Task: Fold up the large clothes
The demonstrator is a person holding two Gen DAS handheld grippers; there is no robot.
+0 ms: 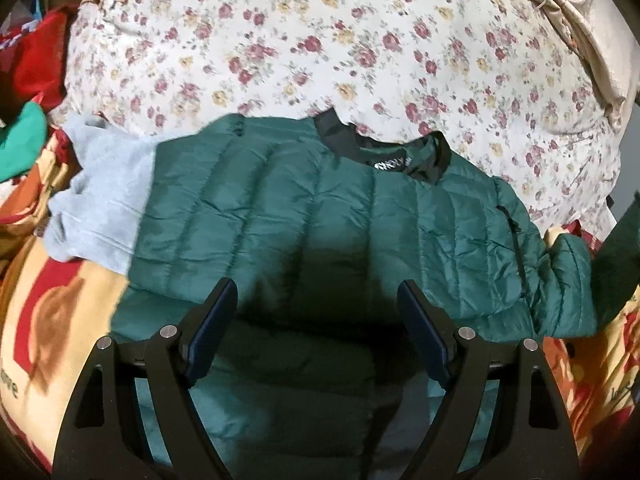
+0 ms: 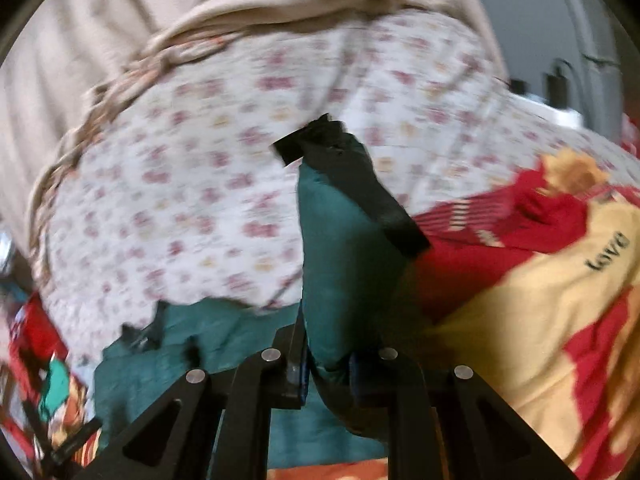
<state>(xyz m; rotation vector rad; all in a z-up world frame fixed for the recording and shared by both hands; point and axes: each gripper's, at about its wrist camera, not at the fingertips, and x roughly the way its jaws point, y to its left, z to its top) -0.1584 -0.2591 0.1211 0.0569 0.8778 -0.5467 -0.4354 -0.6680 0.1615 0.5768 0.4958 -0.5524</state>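
Note:
A dark green quilted puffer jacket (image 1: pixel 320 208) with a black collar (image 1: pixel 400 148) lies spread on the bed. My left gripper (image 1: pixel 317 286) hovers just above the jacket's lower middle, open, with nothing between its fingers. In the right wrist view my right gripper (image 2: pixel 326 360) is shut on one sleeve (image 2: pixel 340 260) of the jacket. The sleeve stands up out of the jaws, and its black cuff (image 2: pixel 372 192) flops over at the top. That view is blurred. The rest of the jacket (image 2: pixel 224 332) lies below and to the left.
A white floral quilt (image 1: pixel 320 40) is heaped behind the jacket, with beige bedding (image 1: pixel 580 20) beyond it. A light blue garment (image 1: pixel 104 200) lies at the jacket's left. A red and yellow blanket (image 1: pixel 48 312) covers the bed underneath. Red and green clothes (image 1: pixel 24 136) are piled far left.

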